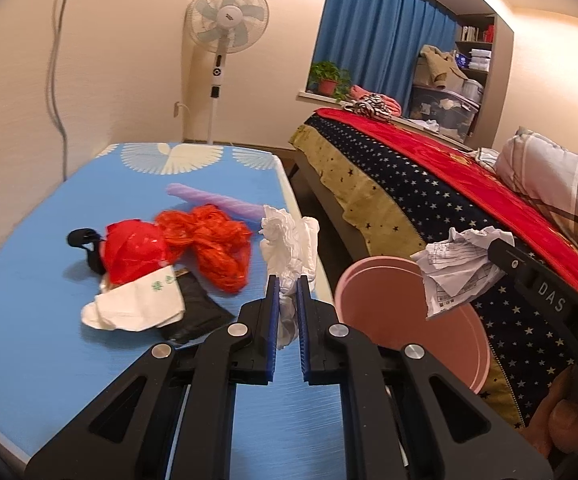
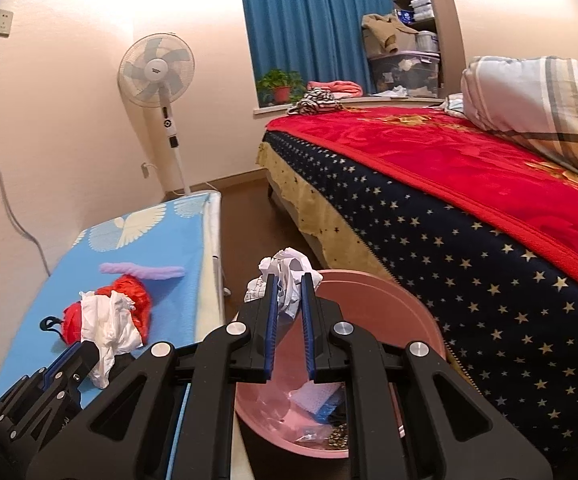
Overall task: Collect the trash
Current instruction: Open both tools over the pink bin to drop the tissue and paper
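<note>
My left gripper (image 1: 287,280) is shut on a crumpled white plastic bag (image 1: 289,248) and holds it above the right edge of the blue table (image 1: 29,240); it also shows in the right wrist view (image 2: 107,326). My right gripper (image 2: 289,278) is shut on a crumpled printed paper (image 2: 287,272) above the pink bin (image 2: 373,300); the paper also shows in the left wrist view (image 1: 457,264). The pink bin (image 1: 373,292) stands on the floor between table and bed and holds some scraps (image 2: 317,400).
On the table lie red plastic bags (image 1: 201,252), a white bag with green print (image 1: 137,304), a black bag (image 1: 197,312), a black strap (image 1: 85,240) and a purple roll (image 1: 217,200). A bed with a red blanket (image 2: 469,168) stands right. A fan (image 1: 229,16) stands in the corner.
</note>
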### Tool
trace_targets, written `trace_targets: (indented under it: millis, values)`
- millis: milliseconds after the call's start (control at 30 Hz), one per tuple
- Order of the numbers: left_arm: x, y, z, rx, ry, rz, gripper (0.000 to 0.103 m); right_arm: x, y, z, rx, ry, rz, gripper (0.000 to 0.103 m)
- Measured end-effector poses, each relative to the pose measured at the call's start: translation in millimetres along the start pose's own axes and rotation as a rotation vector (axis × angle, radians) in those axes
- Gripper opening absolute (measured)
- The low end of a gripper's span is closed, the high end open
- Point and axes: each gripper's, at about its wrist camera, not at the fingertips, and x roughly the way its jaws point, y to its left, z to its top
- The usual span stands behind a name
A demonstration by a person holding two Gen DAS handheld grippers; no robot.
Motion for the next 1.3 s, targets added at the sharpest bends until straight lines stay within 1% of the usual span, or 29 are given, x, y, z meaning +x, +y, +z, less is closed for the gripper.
trace_targets:
  millis: [333,533,933,1033,1067,1100,1133,1167,1300]
  values:
    - [9,-24,-1,0.026,0.009,-0.061,0.009,3,-20,2,0.025,-0.002,-0.069,0.012]
    - [20,-37,-2,0.033,0.031,-0.101,0.009,4,-33,3,0.047,0.000,-0.105,0.012]
    - [41,-62,-9,0.060,0.067,-0.138,0.009,8,-52,2,0.072,0.013,-0.150,0.012]
    - [45,-65,-8,0.057,0.076,-0.162,0.009,12,-54,2,0.074,0.024,-0.167,0.016]
    - [47,-66,-9,0.055,0.082,-0.171,0.012,12,-57,1,0.081,0.028,-0.175,0.022]
    - [48,-66,-10,0.054,0.089,-0.174,0.019,12,-59,1,0.089,0.028,-0.180,0.029]
    - [48,-65,-10,0.052,0.091,-0.174,0.024,12,-61,1,0.100,0.027,-0.186,0.032]
    - [49,-65,-11,0.049,0.094,-0.176,0.025,12,-63,2,0.104,0.027,-0.189,0.034]
    - [46,-62,-11,0.049,0.092,-0.177,0.025,12,-59,1,0.097,0.025,-0.177,0.035]
